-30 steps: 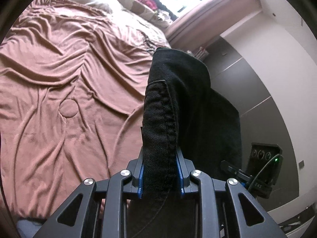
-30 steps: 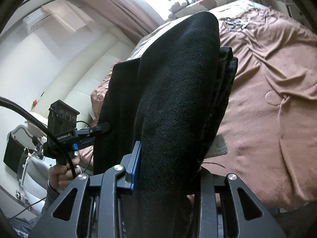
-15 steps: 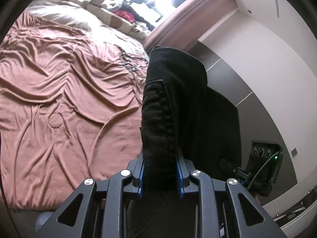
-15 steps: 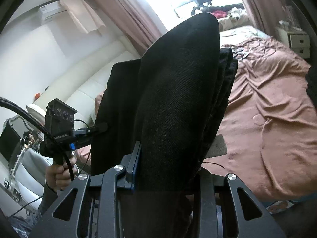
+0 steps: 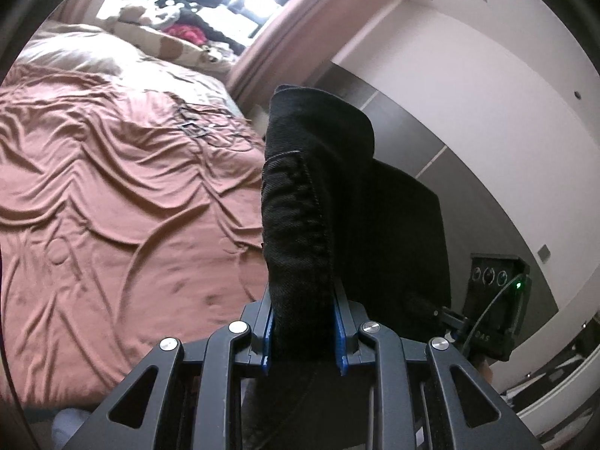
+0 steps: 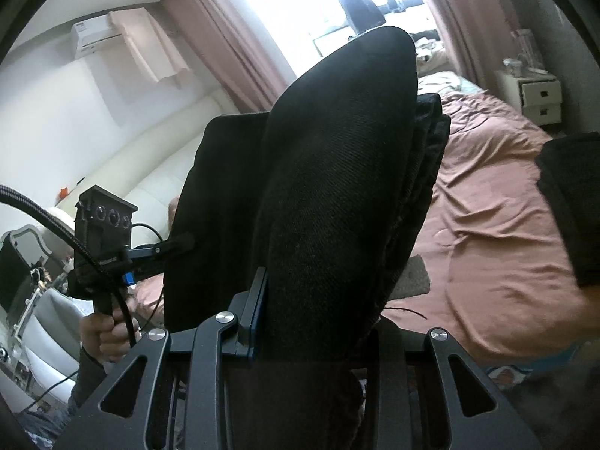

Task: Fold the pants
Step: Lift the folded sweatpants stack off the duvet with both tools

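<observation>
Black denim pants (image 5: 318, 202) are held up in the air between both grippers, above a bed with a rumpled pink-brown cover (image 5: 112, 195). My left gripper (image 5: 303, 332) is shut on a thick stitched edge of the pants, its blue pads pressed to both sides. My right gripper (image 6: 311, 322) is shut on another bunched part of the pants (image 6: 337, 172), which rises high and hides its right finger. In the right wrist view the left gripper (image 6: 165, 247) shows at the left, gripping the far edge of the cloth, held by a hand (image 6: 103, 332).
Pillows and stuffed toys (image 5: 165, 26) lie at the bed's far end under a bright window. A white nightstand (image 6: 540, 93) stands beside the bed. A cream sofa (image 6: 150, 165) and an air conditioner (image 6: 97, 35) are at the left. A dark sleeve (image 6: 573, 202) sits at the right edge.
Both grippers have risen and drawn back from the bed with the pants still in them. More of the window, curtains and walls shows now, and the bed lies lower in each view.
</observation>
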Motion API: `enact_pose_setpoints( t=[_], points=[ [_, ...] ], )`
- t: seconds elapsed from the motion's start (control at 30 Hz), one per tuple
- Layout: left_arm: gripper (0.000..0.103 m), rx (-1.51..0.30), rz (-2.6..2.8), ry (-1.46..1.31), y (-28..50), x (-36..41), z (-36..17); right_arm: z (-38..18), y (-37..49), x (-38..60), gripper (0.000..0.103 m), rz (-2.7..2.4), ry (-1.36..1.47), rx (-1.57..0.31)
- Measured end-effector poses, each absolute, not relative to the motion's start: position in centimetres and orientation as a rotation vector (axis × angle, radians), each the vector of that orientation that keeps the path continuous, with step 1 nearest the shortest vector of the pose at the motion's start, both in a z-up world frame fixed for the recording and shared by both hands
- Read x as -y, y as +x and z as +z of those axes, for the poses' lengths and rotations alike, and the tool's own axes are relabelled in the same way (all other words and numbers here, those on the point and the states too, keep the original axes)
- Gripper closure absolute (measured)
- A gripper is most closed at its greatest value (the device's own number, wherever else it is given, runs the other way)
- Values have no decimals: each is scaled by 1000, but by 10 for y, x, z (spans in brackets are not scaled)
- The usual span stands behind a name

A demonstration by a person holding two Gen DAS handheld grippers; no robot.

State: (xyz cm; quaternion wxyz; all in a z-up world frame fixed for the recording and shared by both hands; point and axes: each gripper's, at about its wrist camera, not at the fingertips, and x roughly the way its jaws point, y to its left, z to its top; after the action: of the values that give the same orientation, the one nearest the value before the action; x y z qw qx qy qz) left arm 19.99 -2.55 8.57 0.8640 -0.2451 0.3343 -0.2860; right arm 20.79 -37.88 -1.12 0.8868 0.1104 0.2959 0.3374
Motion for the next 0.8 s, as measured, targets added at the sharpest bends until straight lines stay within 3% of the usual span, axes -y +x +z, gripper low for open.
enact_pose_setpoints(
  t=[0.8],
  points=[
    [77,-758,-842,-455,347,217,91,21,268,533,76,545,179,-554]
  ],
)
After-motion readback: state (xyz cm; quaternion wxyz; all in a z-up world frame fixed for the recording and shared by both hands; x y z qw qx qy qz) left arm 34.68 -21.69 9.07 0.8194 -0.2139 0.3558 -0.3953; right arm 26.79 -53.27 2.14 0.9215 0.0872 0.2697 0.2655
